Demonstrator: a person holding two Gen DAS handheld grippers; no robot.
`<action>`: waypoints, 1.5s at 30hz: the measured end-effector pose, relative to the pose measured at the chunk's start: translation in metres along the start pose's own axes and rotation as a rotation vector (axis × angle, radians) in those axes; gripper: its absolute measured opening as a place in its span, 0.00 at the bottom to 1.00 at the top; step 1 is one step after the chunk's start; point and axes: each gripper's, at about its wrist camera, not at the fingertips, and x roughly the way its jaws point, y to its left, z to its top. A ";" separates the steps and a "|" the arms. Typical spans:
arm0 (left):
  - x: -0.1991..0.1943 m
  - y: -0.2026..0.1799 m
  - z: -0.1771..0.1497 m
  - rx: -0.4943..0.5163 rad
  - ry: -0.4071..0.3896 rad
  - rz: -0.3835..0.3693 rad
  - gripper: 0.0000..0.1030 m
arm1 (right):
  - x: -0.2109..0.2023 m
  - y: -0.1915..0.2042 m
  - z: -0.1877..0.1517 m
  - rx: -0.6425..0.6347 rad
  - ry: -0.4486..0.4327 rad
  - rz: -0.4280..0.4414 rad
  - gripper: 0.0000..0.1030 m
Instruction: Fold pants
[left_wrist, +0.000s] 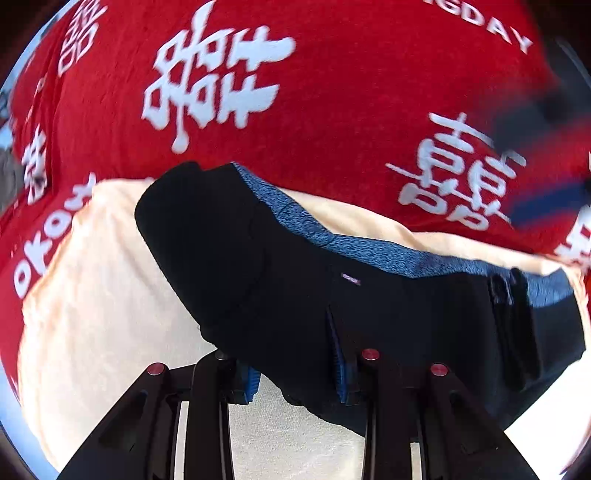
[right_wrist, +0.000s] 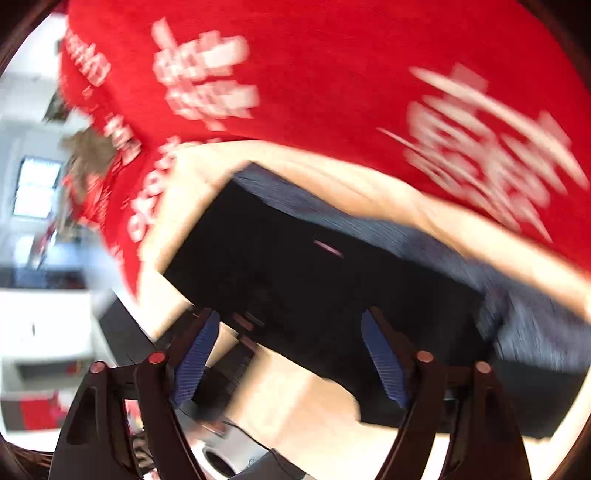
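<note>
left tongs (left_wrist: 295, 373): we pinch the near edge of the dark pants (left_wrist: 295, 266) to keep the fold together | right tongs (right_wrist: 291, 354): wide open, holding nothing | pants: folded, just ahead on the cream sheet (left_wrist: 92, 295), red blanket (left_wrist: 332, 92) behind

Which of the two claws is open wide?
The right gripper: its blue pads stand far apart, while the left gripper pinches the dark pants.

Dark pants (left_wrist: 295, 280) lie on a cream sheet (left_wrist: 92, 295) (red blanket (left_wrist: 332, 92) behind).
</note>
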 end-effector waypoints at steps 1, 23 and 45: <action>-0.001 -0.002 0.000 0.014 -0.005 0.002 0.31 | 0.008 0.014 0.014 -0.020 0.041 0.007 0.82; -0.040 -0.042 0.009 0.107 -0.064 -0.027 0.32 | 0.065 0.057 0.043 -0.204 0.293 -0.105 0.18; -0.099 -0.330 -0.023 0.596 -0.044 -0.265 0.32 | -0.151 -0.250 -0.157 0.289 -0.287 0.306 0.19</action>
